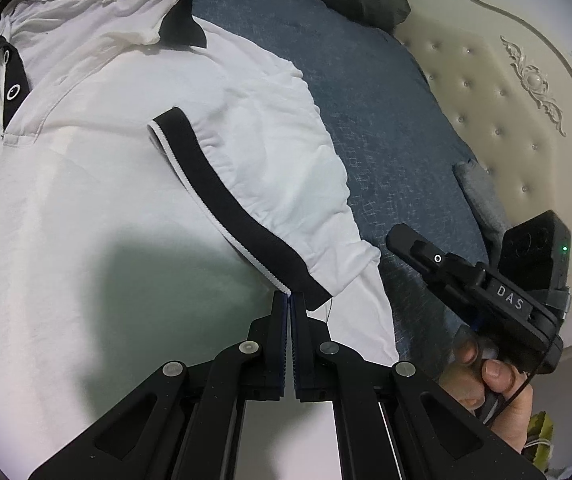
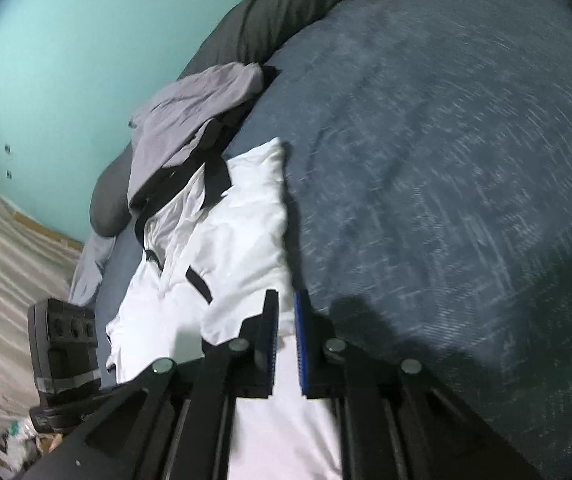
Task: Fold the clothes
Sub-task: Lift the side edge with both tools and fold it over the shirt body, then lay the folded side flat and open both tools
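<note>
**Sleeve cuff pinched at left; right jaws narrow at shirt edge**

Left gripper: jaws pressed together on the end of the black sleeve cuff of the white polo shirt. Sleeve folded inward, cuff lying diagonally across the chest. Collar black-edged, placket with two ringed snaps, toward upper left.

Right gripper: jaws narrow, a slim gap left; white cloth of the shirt's side edge seen through the gap, pinch on it not confirmable. From the left wrist view, right gripper low over bedding just beside the shirt's hem side, held by a hand.

Surface: bed under a blue-grey cover, coarse flecked weave. Grey garment heaped beyond the collar; dark pillow behind. Cream tufted headboard with carved ornament. Teal wall; pale striped floor.

Shirt fabric soft, matte, lightly creased.
</note>
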A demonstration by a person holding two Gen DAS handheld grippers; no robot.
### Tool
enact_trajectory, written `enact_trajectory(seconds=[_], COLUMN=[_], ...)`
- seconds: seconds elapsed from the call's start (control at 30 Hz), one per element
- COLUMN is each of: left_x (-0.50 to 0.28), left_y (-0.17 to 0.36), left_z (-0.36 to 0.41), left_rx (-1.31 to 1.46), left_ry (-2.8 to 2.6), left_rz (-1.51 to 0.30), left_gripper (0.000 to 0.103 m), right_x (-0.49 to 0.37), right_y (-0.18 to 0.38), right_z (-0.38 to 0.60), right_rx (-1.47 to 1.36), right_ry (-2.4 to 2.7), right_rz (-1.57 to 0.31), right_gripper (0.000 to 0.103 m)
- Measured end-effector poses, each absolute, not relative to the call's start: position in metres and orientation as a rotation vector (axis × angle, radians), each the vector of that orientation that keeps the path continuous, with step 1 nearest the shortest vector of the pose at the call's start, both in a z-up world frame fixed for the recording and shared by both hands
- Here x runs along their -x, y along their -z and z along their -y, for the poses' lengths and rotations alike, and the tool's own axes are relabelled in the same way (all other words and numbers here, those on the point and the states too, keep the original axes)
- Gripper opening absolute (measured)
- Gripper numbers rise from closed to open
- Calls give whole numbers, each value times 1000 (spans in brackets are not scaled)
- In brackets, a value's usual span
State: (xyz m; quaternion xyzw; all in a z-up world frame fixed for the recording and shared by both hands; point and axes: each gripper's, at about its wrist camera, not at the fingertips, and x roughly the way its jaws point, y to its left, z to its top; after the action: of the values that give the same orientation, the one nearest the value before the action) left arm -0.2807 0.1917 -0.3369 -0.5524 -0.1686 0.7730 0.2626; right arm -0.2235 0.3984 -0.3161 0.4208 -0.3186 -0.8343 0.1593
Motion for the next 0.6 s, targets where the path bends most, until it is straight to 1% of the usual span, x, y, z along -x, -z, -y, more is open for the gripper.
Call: enact_trajectory(seconds=[0.17, 0.23, 0.3, 0.37, 0.4, 0.5, 0.6], left_x=[284, 283, 282, 283, 285, 301, 316], left_y=[342, 337, 331, 321, 318, 310, 308], left_z=[-196, -192, -188, -184, -183, -181, -184], left_rx=[1506, 1496, 1481, 1455, 1447, 1413, 1389], left_ry=[-2084, -2096, -2112, -2151, -2168, -2201, -2231], left_rz=[442, 442, 441, 422, 411, 421, 411], left_gripper=[2, 3, 6, 12, 13, 14, 14], right_x=[226, 228, 226, 225, 225, 227, 232], right_y=[322, 329, 326, 323, 320, 316, 322], right_z=[-386, -389, -394, -399, -398, -389, -375], right_rx=[-1277, -1317, -1294, -1270, -1245, -1196, -1222], right_ry=[2389, 2379, 2385, 2390, 2386, 2352, 2312], right_rz=[821, 837, 869, 900, 899, 894, 869], right_gripper=[8, 8, 8, 8, 8, 8, 8])
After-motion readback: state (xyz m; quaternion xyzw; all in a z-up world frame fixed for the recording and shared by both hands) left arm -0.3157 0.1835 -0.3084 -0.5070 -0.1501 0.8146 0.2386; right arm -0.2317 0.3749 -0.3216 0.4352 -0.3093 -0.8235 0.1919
